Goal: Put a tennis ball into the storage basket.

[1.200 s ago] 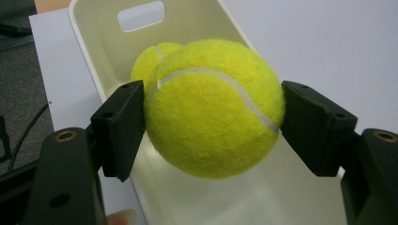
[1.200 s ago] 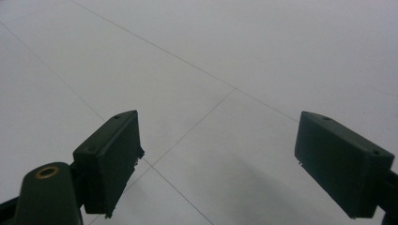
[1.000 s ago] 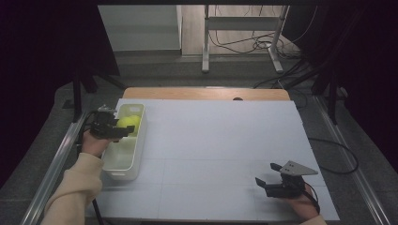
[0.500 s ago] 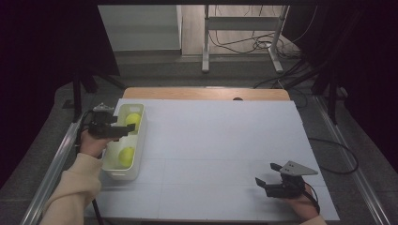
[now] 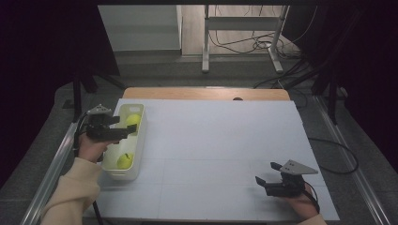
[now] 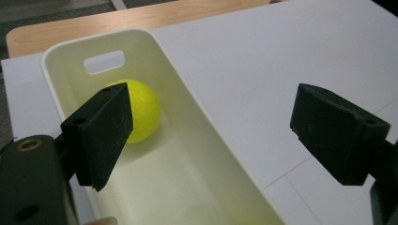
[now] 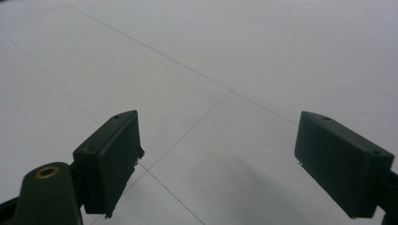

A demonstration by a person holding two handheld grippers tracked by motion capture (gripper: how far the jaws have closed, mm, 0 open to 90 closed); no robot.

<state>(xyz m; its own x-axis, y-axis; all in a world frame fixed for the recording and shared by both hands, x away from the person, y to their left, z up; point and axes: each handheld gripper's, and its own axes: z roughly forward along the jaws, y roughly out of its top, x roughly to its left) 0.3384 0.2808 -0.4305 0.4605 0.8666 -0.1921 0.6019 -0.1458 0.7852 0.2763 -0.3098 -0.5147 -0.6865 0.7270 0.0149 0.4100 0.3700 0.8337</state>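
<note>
Two yellow balls now lie in the white bin (image 5: 137, 140) at the left edge of the table (image 5: 216, 154): one ball at the far end (image 5: 133, 119), under the handle slot, and one at the near end (image 5: 124, 161). A second ago the left gripper (image 5: 123, 131) held a ball over the bin. Its jaws have just been opening, and nothing is between them now; in the left gripper view they stand wide apart above the bin, with the far ball (image 6: 141, 110) lying free on the floor behind the left pad. That reads as a finished drop, so this ball's move looks done, and the hand seems ready to draw away. The right gripper (image 5: 267, 180) rests at the near right of the table, jaws released and empty, over bare white surface. No brand, label or writing can be read on the bin, the balls or the grippers.
</note>
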